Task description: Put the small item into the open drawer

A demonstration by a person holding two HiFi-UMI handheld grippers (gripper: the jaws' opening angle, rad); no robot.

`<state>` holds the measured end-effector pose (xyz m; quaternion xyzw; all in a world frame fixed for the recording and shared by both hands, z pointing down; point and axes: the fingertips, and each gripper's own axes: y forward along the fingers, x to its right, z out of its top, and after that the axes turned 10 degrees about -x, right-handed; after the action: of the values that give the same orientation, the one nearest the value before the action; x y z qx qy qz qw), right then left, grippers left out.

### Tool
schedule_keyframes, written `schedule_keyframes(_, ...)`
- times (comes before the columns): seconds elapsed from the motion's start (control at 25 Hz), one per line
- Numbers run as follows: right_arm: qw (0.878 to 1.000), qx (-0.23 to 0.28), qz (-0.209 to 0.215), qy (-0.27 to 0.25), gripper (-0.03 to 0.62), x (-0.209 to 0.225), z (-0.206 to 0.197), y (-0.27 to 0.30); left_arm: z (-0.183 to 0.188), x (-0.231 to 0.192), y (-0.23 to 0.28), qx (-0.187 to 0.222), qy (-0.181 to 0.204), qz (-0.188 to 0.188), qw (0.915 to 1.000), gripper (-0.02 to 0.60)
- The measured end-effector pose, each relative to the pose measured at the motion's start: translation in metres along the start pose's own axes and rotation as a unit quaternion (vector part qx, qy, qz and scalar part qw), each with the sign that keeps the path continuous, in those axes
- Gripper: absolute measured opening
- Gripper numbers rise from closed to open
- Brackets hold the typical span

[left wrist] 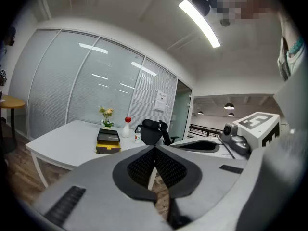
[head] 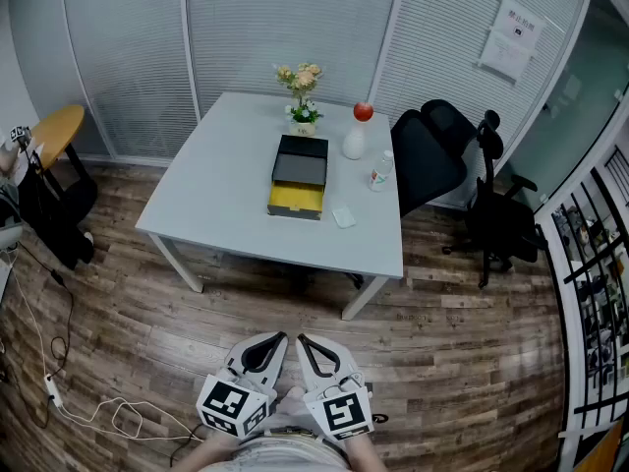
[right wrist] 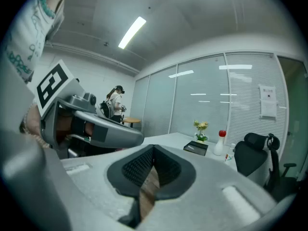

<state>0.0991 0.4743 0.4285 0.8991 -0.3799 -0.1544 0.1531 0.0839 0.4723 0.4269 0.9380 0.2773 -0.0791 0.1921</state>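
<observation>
A black box (head: 299, 173) stands in the middle of the white table (head: 226, 195), its yellow drawer (head: 295, 201) pulled open toward me. The small item, a flat white piece (head: 343, 217), lies on the table just right of the drawer. Both grippers are held low, close to my body and far from the table. The left gripper (head: 279, 339) and the right gripper (head: 302, 341) are side by side, both shut with nothing in them. The left gripper view shows its shut jaws (left wrist: 154, 149) and the box (left wrist: 108, 141) far off. The right gripper view shows the same (right wrist: 153, 149), with the box (right wrist: 196, 148) distant.
On the table behind the box stand a flower pot (head: 303, 114), a white vase with a red top (head: 355, 138) and a small bottle (head: 380, 170). Black office chairs (head: 432, 155) stand at the table's right. A round wooden table (head: 54, 131) and floor cables (head: 59, 391) are to the left.
</observation>
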Motion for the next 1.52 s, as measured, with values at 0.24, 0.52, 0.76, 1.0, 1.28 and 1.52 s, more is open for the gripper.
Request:
schedule_keyframes(0.24, 1.0, 0.0, 0.008, -0.004, 0.003, 0.007, -0.003, -0.001, 0.0, 0.001, 0.007, 0.0, -0.003, 0.005, 1.0, -0.003)
schedule_keyframes(0.52, 1.0, -0.005, 0.018, -0.012, 0.003, 0.011, -0.005, 0.009, -0.005, -0.009, 0.014, -0.009, -0.011, 0.01, 0.9998, -0.003)
schedule_keyframes(0.76, 1.0, -0.003, 0.008, -0.005, 0.003, 0.026, 0.003, 0.031, 0.004, -0.024, 0.033, -0.011, -0.011, -0.003, 0.9999, -0.003)
schedule_keyframes(1.0, 1.0, 0.001, -0.011, 0.004, 0.003, 0.055, 0.012, 0.068, 0.025, -0.053, 0.068, -0.009, -0.008, -0.028, 0.9995, -0.003)
schedule_keyframes(1.28, 0.999, -0.008, -0.04, 0.003, 0.003, 0.101, 0.038, 0.131, 0.064, -0.107, 0.121, -0.008, 0.0, -0.062, 0.998, -0.003)
schedule_keyframes(1.52, 0.999, -0.016, -0.042, 0.003, 0.003, 0.133, 0.052, 0.186, 0.084, -0.154, 0.158, -0.015, -0.002, -0.072, 0.9973, -0.003)
